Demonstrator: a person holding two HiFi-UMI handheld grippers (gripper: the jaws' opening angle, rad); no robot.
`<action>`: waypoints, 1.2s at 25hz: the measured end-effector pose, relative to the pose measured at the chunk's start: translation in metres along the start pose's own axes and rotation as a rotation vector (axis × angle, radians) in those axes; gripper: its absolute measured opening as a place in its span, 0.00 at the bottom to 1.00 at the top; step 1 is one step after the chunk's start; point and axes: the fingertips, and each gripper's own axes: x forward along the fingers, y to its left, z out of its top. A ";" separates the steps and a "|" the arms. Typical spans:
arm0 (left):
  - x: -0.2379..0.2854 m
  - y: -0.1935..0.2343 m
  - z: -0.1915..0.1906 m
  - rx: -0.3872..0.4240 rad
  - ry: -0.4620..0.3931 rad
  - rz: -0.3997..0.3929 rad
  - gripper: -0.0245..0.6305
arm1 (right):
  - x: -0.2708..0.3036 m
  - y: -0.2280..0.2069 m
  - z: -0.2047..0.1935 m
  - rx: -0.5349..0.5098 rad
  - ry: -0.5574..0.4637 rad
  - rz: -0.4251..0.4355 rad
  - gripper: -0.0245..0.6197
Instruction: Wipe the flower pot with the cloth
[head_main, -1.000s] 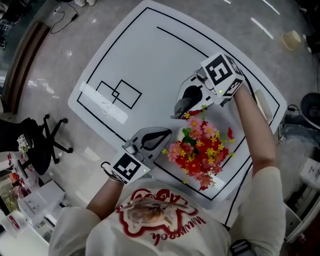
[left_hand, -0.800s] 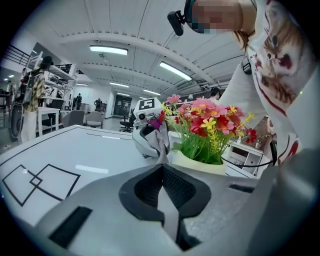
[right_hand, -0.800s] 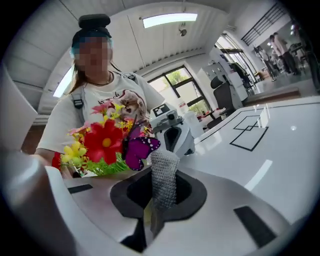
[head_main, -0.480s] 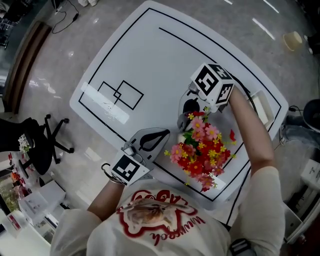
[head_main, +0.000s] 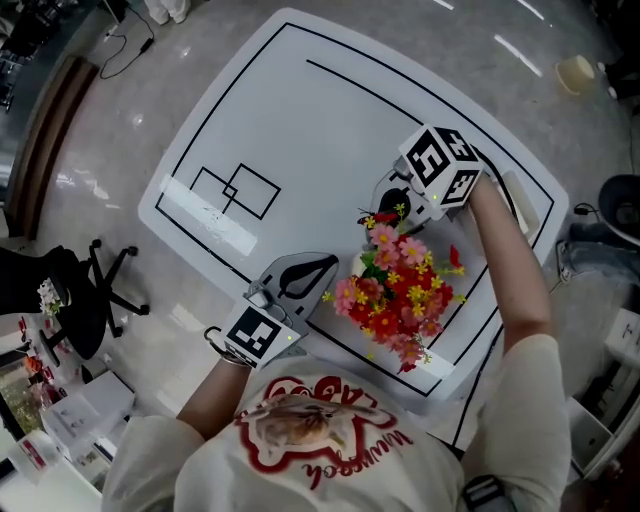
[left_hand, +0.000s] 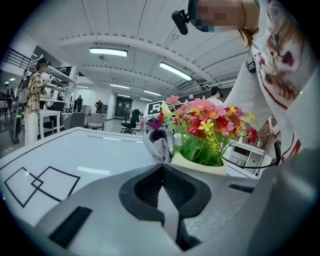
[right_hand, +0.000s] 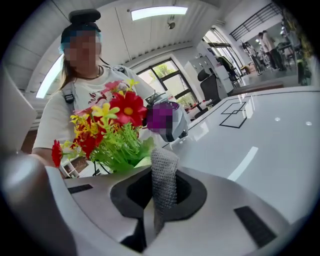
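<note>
A cream flower pot (left_hand: 200, 164) full of red, pink and yellow artificial flowers (head_main: 395, 290) stands near the front right of the white table (head_main: 300, 130). My right gripper (head_main: 388, 207) is at the pot's far side, shut on a grey knitted cloth (right_hand: 164, 175) that sticks up between its jaws. In the left gripper view that cloth (left_hand: 161, 147) hangs just beside the pot's rim. My left gripper (head_main: 332, 266) rests on the table at the pot's near left, jaws together with nothing in them. The flowers hide the pot in the head view.
Black lines and two overlapping rectangles (head_main: 235, 190) are drawn on the table. A small white tray (head_main: 525, 200) lies by the table's right edge behind my right arm. A black office chair (head_main: 90, 290) stands on the floor to the left.
The right gripper with the cloth has shifted a little to the right and further back round the pot's far side. The left gripper has stayed where it was.
</note>
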 end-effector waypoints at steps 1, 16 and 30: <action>0.001 0.000 0.001 0.008 -0.002 -0.003 0.04 | -0.001 0.000 -0.002 -0.002 0.005 -0.020 0.07; 0.002 -0.013 0.004 0.035 0.003 -0.043 0.04 | -0.008 0.008 -0.022 -0.024 0.257 -0.253 0.07; 0.000 -0.018 0.005 0.058 0.007 -0.118 0.04 | -0.017 0.025 -0.021 -0.004 0.159 -0.580 0.07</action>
